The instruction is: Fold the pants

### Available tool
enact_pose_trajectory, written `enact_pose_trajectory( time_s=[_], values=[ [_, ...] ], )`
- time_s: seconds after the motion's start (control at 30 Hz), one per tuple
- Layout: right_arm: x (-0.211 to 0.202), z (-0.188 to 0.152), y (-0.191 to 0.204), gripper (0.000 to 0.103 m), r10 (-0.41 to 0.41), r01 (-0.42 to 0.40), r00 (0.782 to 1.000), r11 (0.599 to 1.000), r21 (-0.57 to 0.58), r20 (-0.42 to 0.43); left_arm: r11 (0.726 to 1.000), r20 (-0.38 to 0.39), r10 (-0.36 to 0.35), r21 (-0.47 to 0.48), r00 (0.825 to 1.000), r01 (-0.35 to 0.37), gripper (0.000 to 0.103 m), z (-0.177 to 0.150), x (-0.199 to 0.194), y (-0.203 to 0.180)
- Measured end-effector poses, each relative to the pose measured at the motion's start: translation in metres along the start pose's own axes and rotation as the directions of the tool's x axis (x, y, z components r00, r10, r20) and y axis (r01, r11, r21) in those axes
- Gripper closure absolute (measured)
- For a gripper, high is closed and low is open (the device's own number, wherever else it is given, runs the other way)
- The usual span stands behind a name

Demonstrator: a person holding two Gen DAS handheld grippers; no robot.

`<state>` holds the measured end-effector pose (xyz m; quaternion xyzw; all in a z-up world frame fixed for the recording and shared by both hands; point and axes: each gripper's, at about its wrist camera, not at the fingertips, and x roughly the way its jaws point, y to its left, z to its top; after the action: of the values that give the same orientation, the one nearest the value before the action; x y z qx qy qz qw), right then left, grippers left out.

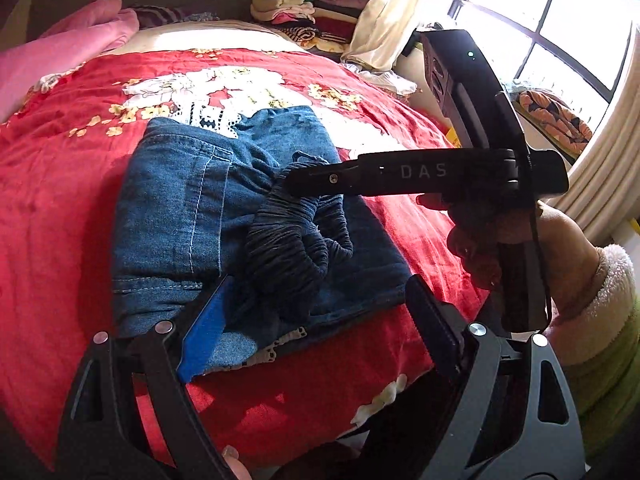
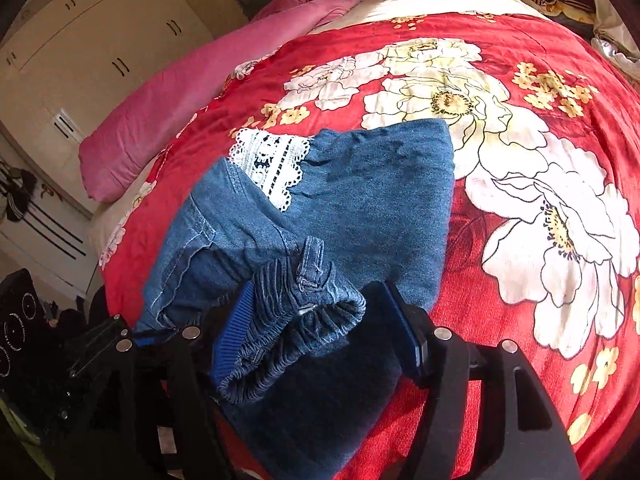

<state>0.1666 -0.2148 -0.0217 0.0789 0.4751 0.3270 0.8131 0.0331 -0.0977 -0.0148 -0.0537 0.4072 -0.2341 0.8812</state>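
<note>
The pants (image 1: 256, 216), blue denim with white lace trim (image 2: 272, 162), lie folded in a compact bundle on the bed (image 1: 60, 208), which is covered by a red blanket printed with large white flowers. In the left wrist view the left tongs (image 1: 320, 320) stand wide, their blue-padded finger (image 1: 204, 340) resting on the near edge of the bundle and the other finger over the blanket at the bundle's right corner; nothing is pinched between them. The right tongs (image 1: 282, 184) reach in from the right, tips at the gathered dark waistband (image 1: 296, 240) on top of the bundle; whether they grip it I cannot tell from this view. In the right wrist view the right tongs (image 2: 316, 320) are wide apart, with the elastic waistband lying loosely between the fingers against the left blue pad (image 2: 236, 332). A pink pillow (image 2: 192, 92) lies at the far left of the bed, and stacked clothes (image 1: 296, 8) sit beyond its far end near a window (image 1: 560, 12).
</note>
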Motion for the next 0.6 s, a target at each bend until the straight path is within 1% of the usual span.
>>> enact_pose_trajectory(
  time_s=[0.1, 0.23, 0.37, 0.47, 0.6],
  values=[
    [-0.020, 0.004, 0.007, 0.039, 0.008, -0.008, 0.998, 1.000, -0.002, 0.066, 1.000, 0.014, 0.004, -0.012, 1.000, -0.004, 0.024, 0.004, -0.009, 0.001],
    [-0.048, 0.006, 0.011, 0.037, 0.017, -0.020, 0.990, 1.000, 0.019, 0.142, 1.000, 0.032, 0.011, -0.018, 0.999, -0.010, 0.023, 0.008, -0.020, -0.001],
    [-0.073, 0.005, 0.016, 0.031, 0.004, -0.006, 0.980, 1.000, 0.012, 0.197, 0.999, 0.056, 0.025, -0.030, 0.998, -0.024, 0.020, 0.011, -0.033, 0.001],
    [-0.089, 0.001, 0.021, 0.028, 0.008, -0.007, 0.971, 1.000, -0.002, 0.239, 0.999, 0.078, 0.034, -0.042, 0.996, -0.030, 0.019, 0.014, -0.041, 0.004],
    [-0.105, -0.006, 0.029, 0.025, 0.005, 0.002, 0.962, 1.000, -0.026, 0.273, 0.998, 0.106, 0.047, -0.050, 0.993, -0.042, 0.015, 0.018, -0.053, 0.009]
  ],
)
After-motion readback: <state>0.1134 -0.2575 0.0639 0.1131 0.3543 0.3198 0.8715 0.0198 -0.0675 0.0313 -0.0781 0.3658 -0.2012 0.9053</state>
